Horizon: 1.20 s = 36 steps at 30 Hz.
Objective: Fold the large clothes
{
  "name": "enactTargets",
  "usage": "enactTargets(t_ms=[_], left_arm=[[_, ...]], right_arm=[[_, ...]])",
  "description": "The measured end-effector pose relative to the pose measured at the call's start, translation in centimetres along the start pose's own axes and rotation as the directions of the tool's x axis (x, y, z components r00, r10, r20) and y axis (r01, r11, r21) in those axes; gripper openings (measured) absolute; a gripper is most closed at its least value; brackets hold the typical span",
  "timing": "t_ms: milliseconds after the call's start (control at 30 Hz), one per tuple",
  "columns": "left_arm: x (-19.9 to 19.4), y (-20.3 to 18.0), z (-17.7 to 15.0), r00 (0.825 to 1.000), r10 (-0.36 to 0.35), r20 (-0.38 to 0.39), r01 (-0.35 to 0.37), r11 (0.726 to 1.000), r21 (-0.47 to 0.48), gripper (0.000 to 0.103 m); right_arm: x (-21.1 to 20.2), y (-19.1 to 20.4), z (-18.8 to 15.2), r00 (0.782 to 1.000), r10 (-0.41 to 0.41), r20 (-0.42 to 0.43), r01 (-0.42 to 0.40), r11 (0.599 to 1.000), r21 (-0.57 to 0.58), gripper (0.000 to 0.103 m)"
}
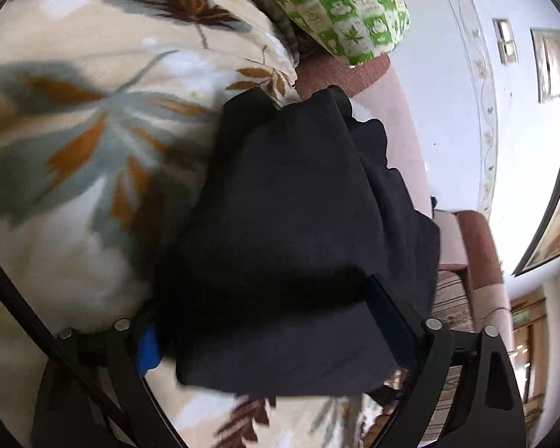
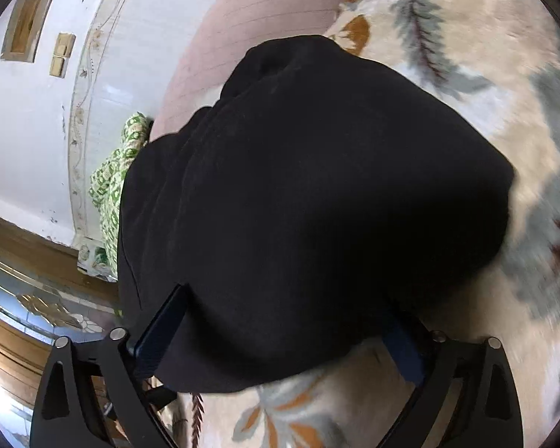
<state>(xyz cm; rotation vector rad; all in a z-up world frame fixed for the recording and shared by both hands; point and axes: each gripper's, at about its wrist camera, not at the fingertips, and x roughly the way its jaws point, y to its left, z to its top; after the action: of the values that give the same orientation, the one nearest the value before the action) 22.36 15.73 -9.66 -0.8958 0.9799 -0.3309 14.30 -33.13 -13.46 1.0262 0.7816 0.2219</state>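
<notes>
A large black garment (image 1: 287, 224) is bunched and draped over my left gripper (image 1: 272, 321), covering the gap between its fingers; only the blue pads show at each side. The fingers stand wide apart, and the cloth hides whether they pinch anything. The same black garment (image 2: 310, 201) hangs over my right gripper (image 2: 280, 336) in the same way, with the blue finger pads (image 2: 156, 336) showing at its edges. Both grippers hold the garment up above a cream blanket with leaf print (image 1: 86, 142).
The leaf-print blanket (image 2: 466, 74) covers a bed. A green-and-white patterned pillow (image 1: 336, 3) lies by the pink headboard (image 2: 242, 26). A white wall (image 1: 448, 74) with a floral border and light switches stands behind. A framed picture (image 1: 556, 224) hangs at the right.
</notes>
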Motion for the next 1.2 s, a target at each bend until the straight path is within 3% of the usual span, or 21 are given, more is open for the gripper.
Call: enactTargets(t_ms=[100, 167, 200, 233, 333, 367, 433, 633, 800, 900, 1000, 1133, 1200], left_arm=[[1.3, -1.5, 0.0, 0.998, 0.064, 0.023, -0.065, 0.996, 0.066, 0.099], [1.7, -2.7, -0.5, 0.988, 0.150, 0.047, -0.154, 0.984, 0.090, 0.099], [1.8, -3.4, -0.6, 0.980, 0.191, 0.058, -0.196, 0.975, 0.101, 0.092], [1.6, -4.3, -0.9, 0.969, 0.235, 0.073, -0.243, 0.962, 0.121, 0.078], [0.0, -7.5, -1.8, 0.945, 0.299, 0.131, -0.321, 0.927, 0.193, 0.044], [-0.6, -8.1, -2.1, 0.944, 0.300, 0.141, -0.324, 0.923, 0.206, 0.042], [-2.0, -9.2, -2.8, 0.947, 0.286, 0.149, -0.313, 0.927, 0.208, 0.038], [-5.8, -10.9, -5.2, 0.946, 0.282, 0.157, -0.313, 0.921, 0.230, 0.036], [-6.8, -9.3, -7.3, 0.941, 0.323, 0.100, -0.337, 0.919, 0.205, 0.042], [-6.1, -7.5, -8.0, 0.929, 0.368, 0.037, -0.368, 0.912, 0.183, 0.052], [-7.0, -6.9, -7.9, 0.942, 0.335, -0.028, -0.322, 0.922, 0.214, 0.057], [-10.3, -7.3, -7.4, 0.952, 0.303, 0.032, -0.299, 0.911, 0.285, 0.061], [-12.2, -7.7, -7.1, 0.934, 0.324, 0.148, -0.353, 0.896, 0.270, 0.066]], right_arm=[[1.1, -0.2, 1.0, 0.999, 0.016, 0.029, -0.016, 1.000, 0.007, 0.103], [1.8, 0.3, 1.0, 0.999, -0.021, 0.043, 0.022, 1.000, -0.018, 0.103], [1.8, 0.7, 0.9, 0.998, -0.044, 0.048, 0.045, 0.998, -0.033, 0.103], [1.7, 1.3, 0.7, 0.996, -0.073, 0.053, 0.076, 0.996, -0.052, 0.096], [0.9, 3.4, 0.4, 0.991, -0.116, 0.074, 0.124, 0.986, -0.115, 0.064], [0.4, 4.3, 0.5, 0.989, -0.121, 0.081, 0.131, 0.982, -0.138, 0.054], [-0.8, 5.6, 0.6, 0.990, -0.103, 0.093, 0.116, 0.981, -0.153, 0.046], [-6.0, 8.5, -0.1, 0.992, -0.044, 0.120, 0.068, 0.978, -0.200, 0.043], [-8.8, 7.5, -2.8, 0.994, -0.097, 0.051, 0.107, 0.961, -0.255, 0.043], [-7.0, 4.8, -3.3, 0.981, -0.190, -0.045, 0.174, 0.956, -0.238, 0.060], [-7.0, 1.8, -2.8, 0.967, -0.187, -0.175, 0.157, 0.972, -0.172, 0.069], [-11.0, 2.0, -1.3, 0.956, -0.225, -0.186, 0.178, 0.954, -0.242, 0.069], [-12.8, 2.7, -1.2, 0.955, -0.278, -0.104, 0.237, 0.925, -0.297, 0.070]])
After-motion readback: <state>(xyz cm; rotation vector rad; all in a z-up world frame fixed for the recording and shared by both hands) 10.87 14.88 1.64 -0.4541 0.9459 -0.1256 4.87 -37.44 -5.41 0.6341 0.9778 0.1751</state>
